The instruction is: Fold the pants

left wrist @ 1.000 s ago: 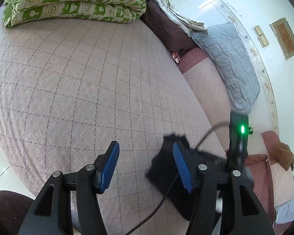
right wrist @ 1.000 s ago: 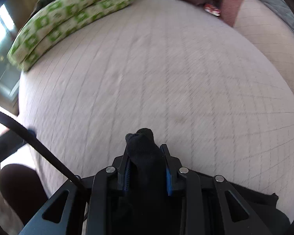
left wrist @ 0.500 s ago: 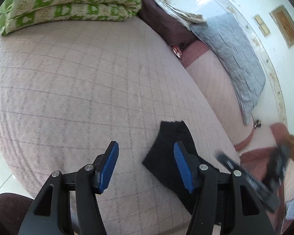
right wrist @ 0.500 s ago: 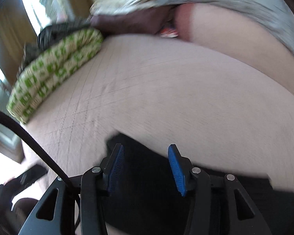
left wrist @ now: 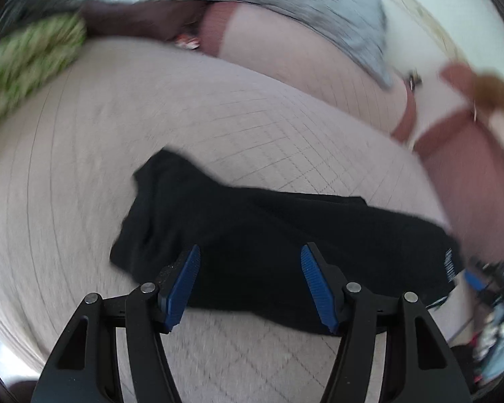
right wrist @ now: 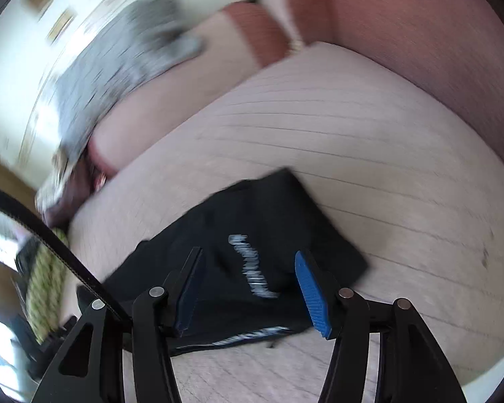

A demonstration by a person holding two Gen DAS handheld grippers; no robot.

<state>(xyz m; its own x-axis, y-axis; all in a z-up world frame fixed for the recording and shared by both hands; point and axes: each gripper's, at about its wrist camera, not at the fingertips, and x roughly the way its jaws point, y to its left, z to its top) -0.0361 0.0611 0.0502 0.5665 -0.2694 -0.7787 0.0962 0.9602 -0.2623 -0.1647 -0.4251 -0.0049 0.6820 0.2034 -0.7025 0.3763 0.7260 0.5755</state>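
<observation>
A bed (left wrist: 84,174) covered with a pale quilted spread with a grid of stitched lines fills most of both views. At its far edge lie a green-and-white patterned quilt (left wrist: 27,63), a dark brownish cushion (left wrist: 134,20) and a grey quilted blanket (left wrist: 302,3), all blurred, with the blanket draped over a pinkish sofa (left wrist: 302,57). A reddish-brown cloth (left wrist: 494,90) lies on the sofa's arm to the right, and a black cable (right wrist: 40,228) crosses the left of the right wrist view.
</observation>
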